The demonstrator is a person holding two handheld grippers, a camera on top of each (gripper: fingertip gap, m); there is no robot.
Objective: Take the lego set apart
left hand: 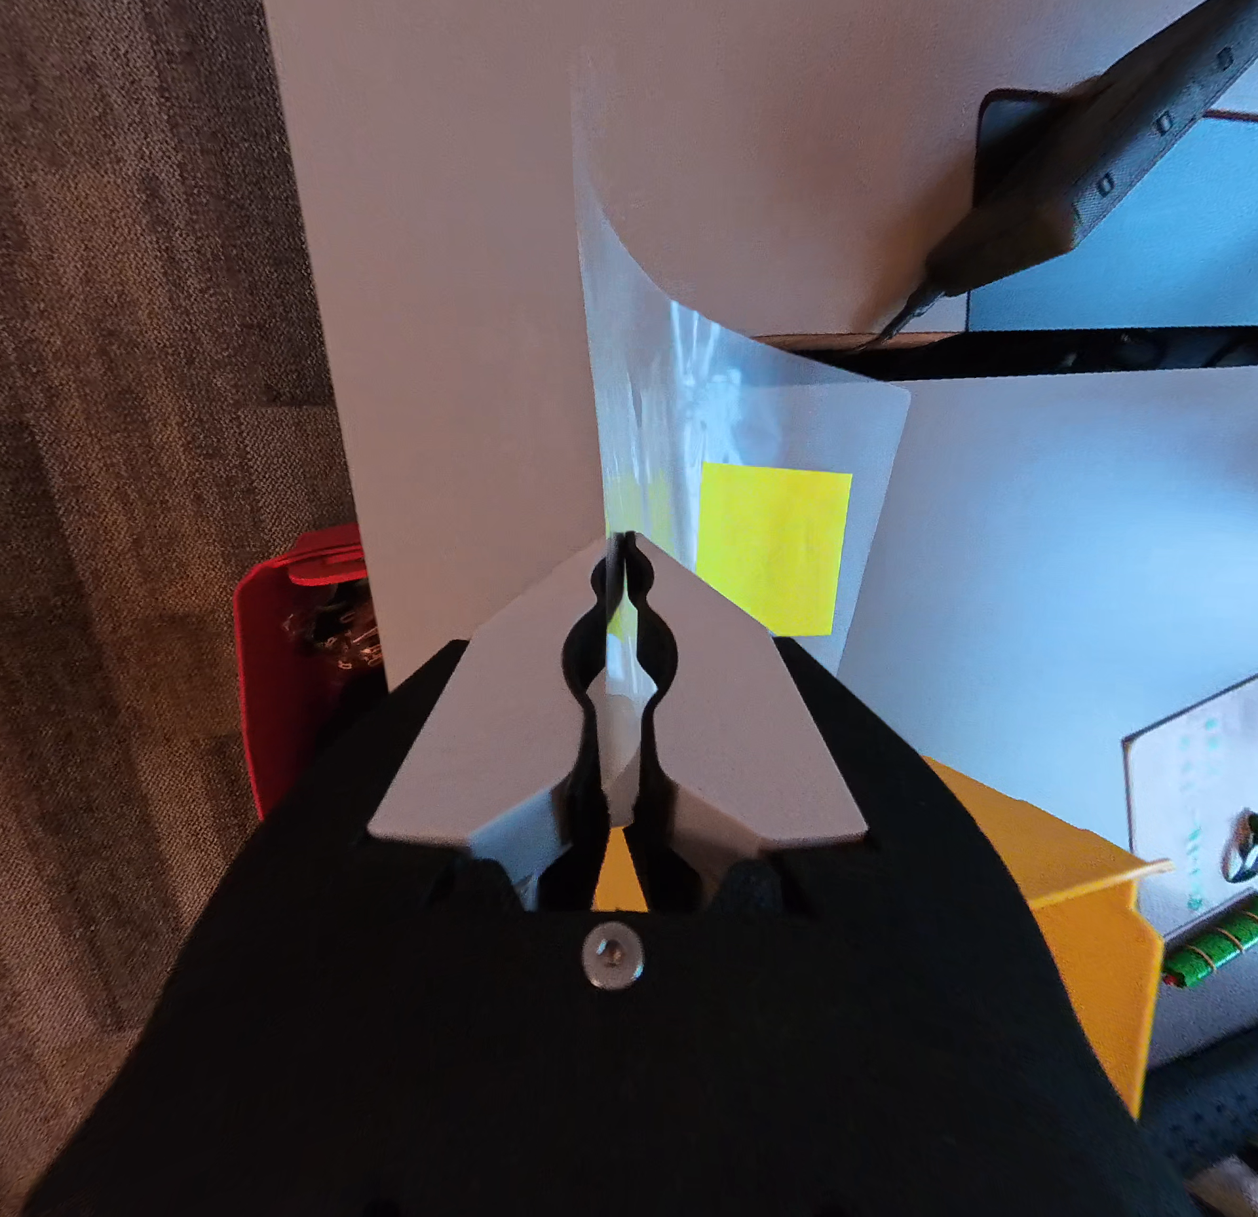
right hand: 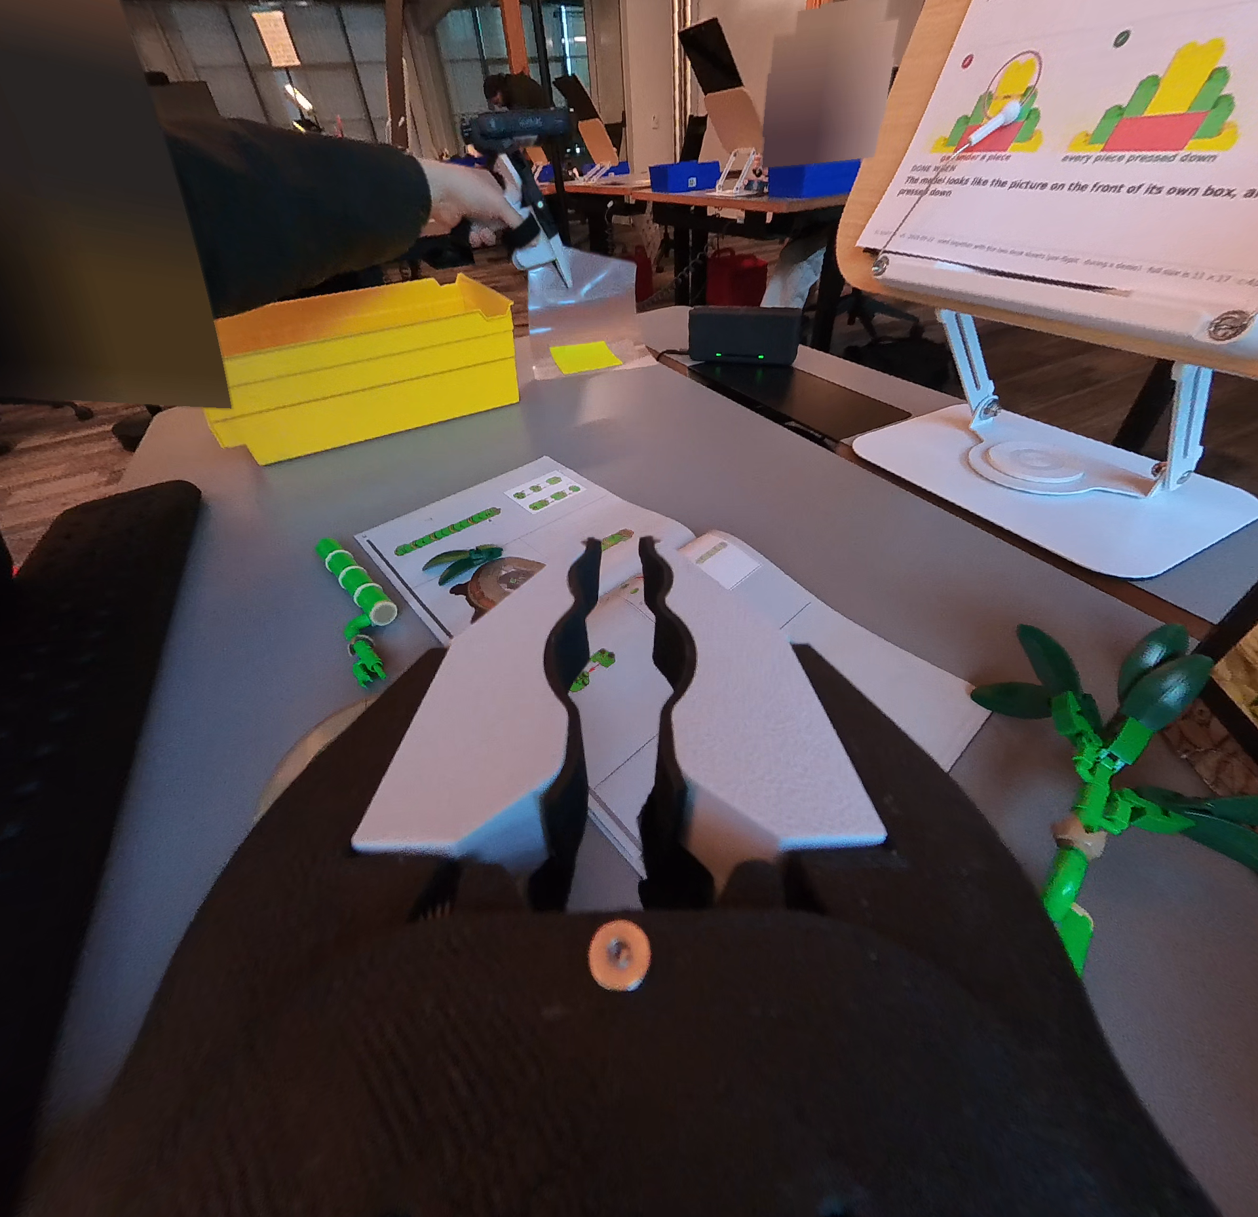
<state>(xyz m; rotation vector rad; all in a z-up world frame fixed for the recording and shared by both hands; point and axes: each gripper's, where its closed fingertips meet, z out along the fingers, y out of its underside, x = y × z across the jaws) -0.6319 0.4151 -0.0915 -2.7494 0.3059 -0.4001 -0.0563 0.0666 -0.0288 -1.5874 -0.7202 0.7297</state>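
Left gripper [left hand: 626,544]: jaws clenched on clear bag [left hand: 735,436], lifted off counter [right hand: 681,422] beyond yellow bin [right hand: 367,361]. Right gripper [right hand: 619,548]: jaws released, above booklet [right hand: 476,551]. Lego stalk [right hand: 354,582] left, leafy stem [right hand: 1103,762] right.

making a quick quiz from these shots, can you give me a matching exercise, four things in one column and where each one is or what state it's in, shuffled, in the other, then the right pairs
Things
1. left claw
2. right claw
3. yellow bin
4. green bamboo stalk

Places or states
A. lying on the grey table just left of the open instruction booklet
B. open and empty, above the booklet
C. shut on the edge of a clear plastic bag
D. on the far left part of the table, behind the booklet

Pairs: 1-C, 2-B, 3-D, 4-A
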